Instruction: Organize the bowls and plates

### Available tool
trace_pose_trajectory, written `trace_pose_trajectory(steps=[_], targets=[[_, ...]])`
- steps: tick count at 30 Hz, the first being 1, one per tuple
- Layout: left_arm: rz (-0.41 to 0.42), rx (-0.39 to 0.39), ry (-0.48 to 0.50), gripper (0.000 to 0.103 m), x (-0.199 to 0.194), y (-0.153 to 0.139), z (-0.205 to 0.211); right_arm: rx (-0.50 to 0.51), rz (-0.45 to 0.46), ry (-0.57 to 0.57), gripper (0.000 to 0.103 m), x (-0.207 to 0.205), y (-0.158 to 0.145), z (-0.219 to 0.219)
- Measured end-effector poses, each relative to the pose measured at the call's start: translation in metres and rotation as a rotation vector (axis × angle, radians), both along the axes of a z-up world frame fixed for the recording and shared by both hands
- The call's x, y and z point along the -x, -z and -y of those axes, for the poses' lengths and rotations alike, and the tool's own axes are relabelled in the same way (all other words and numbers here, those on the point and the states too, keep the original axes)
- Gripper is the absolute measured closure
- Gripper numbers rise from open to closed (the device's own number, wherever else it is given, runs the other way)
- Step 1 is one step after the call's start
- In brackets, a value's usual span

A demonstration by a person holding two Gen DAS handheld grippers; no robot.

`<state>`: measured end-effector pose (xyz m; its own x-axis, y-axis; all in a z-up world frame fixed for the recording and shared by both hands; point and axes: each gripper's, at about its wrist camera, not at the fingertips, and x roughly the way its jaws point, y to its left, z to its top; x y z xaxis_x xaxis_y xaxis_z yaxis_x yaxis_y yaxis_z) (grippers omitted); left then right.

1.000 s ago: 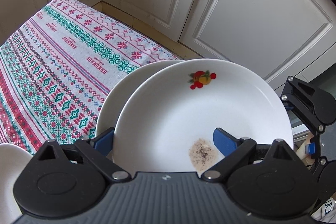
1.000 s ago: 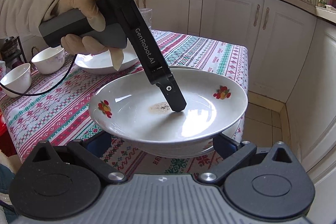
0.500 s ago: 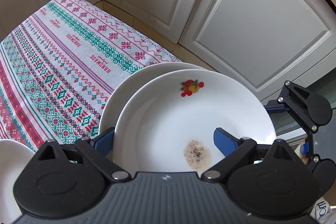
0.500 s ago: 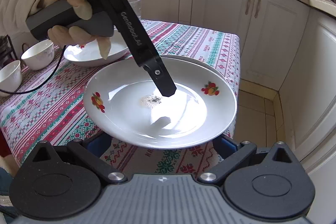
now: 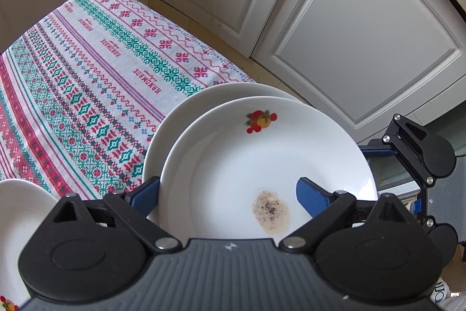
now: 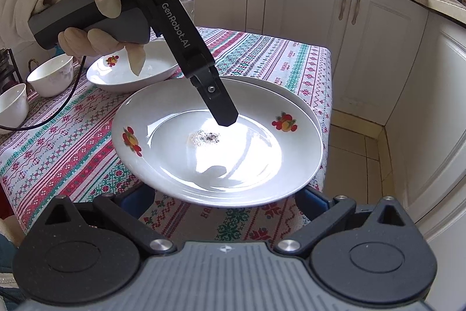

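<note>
The table [image 6: 308, 60], under its patterned cloth, carried everything, and the stack sat at its near corner. A plate [image 6: 221, 153] with fruit prints lay on top of a second plate [image 6: 291, 95] whose rim peeked out behind. The left gripper [image 5: 230, 194] came down steeply from above, jaws standing wide: one finger [image 6: 217, 99] inside the top plate, the other outside the rim, the plate's edge between them, pads seemingly not pressing. So the left hand [image 6: 87, 16] was the nearer one. The right gripper [image 6: 224, 200] hovered low at the plate's near edge; its fingers spread wide with nothing between them. Inside the top plate: just a speckled crumb stain [image 5: 272, 210]. Farther left, a third plate [image 6: 131, 69] and two bowls [image 6: 51, 76] waited, seemingly empty.
</note>
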<state>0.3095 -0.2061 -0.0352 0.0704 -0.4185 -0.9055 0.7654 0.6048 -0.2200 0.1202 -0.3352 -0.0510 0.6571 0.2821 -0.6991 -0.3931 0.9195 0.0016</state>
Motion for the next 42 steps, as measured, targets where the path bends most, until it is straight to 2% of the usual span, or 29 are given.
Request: trace_pose_trajectory(steps=[12,15,17,23,29,33,42], targets=[[0.067,-0.075,-0.013,0.005,0.008,-0.008,-0.004,0.024,0.018,0.011,0.000,0.000,0.001,-0.003],[0.065,-0.051,-0.032,0.005,0.007,-0.009,-0.012,0.028,0.022,0.013,0.000,0.001,0.001,-0.004],[0.091,-0.020,-0.040,0.005,0.012,-0.014,-0.018,0.043,0.026,0.015,0.000,0.003,0.000,-0.007],[0.261,0.067,-0.065,0.005,0.042,-0.039,-0.038,0.055,0.052,0.026,0.000,0.011,-0.005,-0.015],[0.429,0.107,-0.147,0.005,0.085,-0.056,-0.068,0.030,0.091,0.040,0.000,0.027,-0.016,-0.025],[0.507,0.111,-0.211,0.004,0.115,-0.056,-0.089,0.006,0.114,0.064,0.000,0.039,-0.022,-0.030],[0.560,0.137,-0.472,0.004,0.165,-0.031,-0.135,-0.018,0.140,0.026,0.000,0.065,-0.032,-0.049]])
